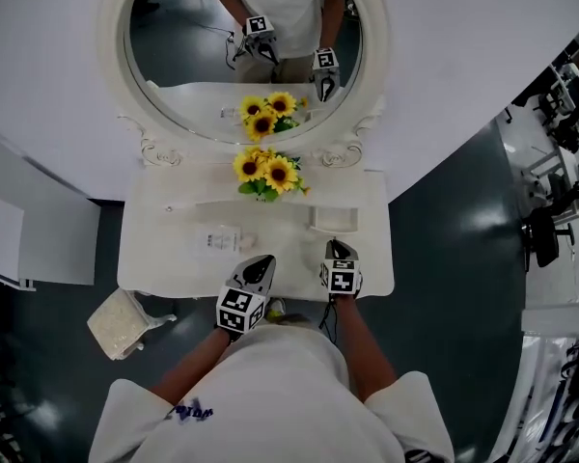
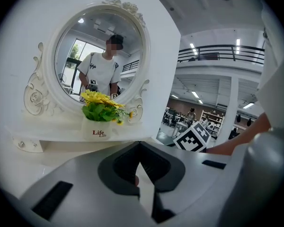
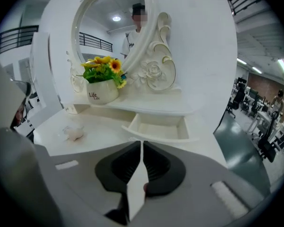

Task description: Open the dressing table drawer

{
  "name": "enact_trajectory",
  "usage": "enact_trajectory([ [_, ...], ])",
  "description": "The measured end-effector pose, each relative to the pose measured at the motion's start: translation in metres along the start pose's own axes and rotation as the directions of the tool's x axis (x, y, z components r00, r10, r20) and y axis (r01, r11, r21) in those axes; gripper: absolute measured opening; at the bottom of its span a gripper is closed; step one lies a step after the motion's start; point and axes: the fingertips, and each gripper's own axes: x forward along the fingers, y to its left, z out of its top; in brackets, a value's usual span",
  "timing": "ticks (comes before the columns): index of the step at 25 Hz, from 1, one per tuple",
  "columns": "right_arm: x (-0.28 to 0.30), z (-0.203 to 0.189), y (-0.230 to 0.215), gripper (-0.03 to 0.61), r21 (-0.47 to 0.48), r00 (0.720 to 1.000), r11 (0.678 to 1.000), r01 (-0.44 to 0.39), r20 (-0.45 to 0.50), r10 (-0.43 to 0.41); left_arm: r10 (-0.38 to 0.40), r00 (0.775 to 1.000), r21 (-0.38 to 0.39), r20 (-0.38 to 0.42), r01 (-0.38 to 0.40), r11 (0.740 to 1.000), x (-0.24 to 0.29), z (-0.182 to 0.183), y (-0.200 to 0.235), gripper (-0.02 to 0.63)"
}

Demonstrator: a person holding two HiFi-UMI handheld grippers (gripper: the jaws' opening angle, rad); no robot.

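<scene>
Two risks from here. First: knocking the small white wooden drawer [image 3: 158, 128] back in or askew. Already pulled out from under the raised shelf at the right of the white dressing table [image 1: 154, 249], straight ahead of the grey two-jaw right gripper [image 3: 142, 150]. Second: clipping the white ceramic pot [image 3: 102, 92] of yellow sunflowers [image 3: 104, 66] on the shelf, or the small crumpled pale wrapper [image 3: 75, 134] on the tabletop, with any sweep to the left. Also possible: over-pulling and dropping the drawer out of its slot. No stop visible.

Right gripper: clenched, nothing between the jaws, near the table's front edge, clear of the drawer. Grey two-jaw left gripper [image 2: 140, 155]: likewise clamped tight on nothing, just beside the right one.

Containers:
- Open drawer: empty as far as visible, bare cream floor, near strip hidden behind its front lip.
- Matching left drawer [image 2: 31, 144]: closed, contents unknown.
- Pot: sunflower bunch, upright.

Reads as done, going by the drawer's position.
</scene>
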Motion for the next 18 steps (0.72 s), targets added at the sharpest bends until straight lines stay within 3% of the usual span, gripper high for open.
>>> enact_trajectory([
  [10,-0.036,0.07,0.02,0.011,-0.037,0.983,0.999,-0.01,0.181,0.016,0.042,0.996,-0.016,0.073,-0.041,0.999,-0.01,0.035,0.012,0.008],
  [18,-0.075,0.154,0.066,0.011,-0.13,0.929,0.988,-0.084,0.348,0.125,0.052,0.982,0.028,0.182,-0.058,0.998,-0.018,0.087,0.012,0.008],
])
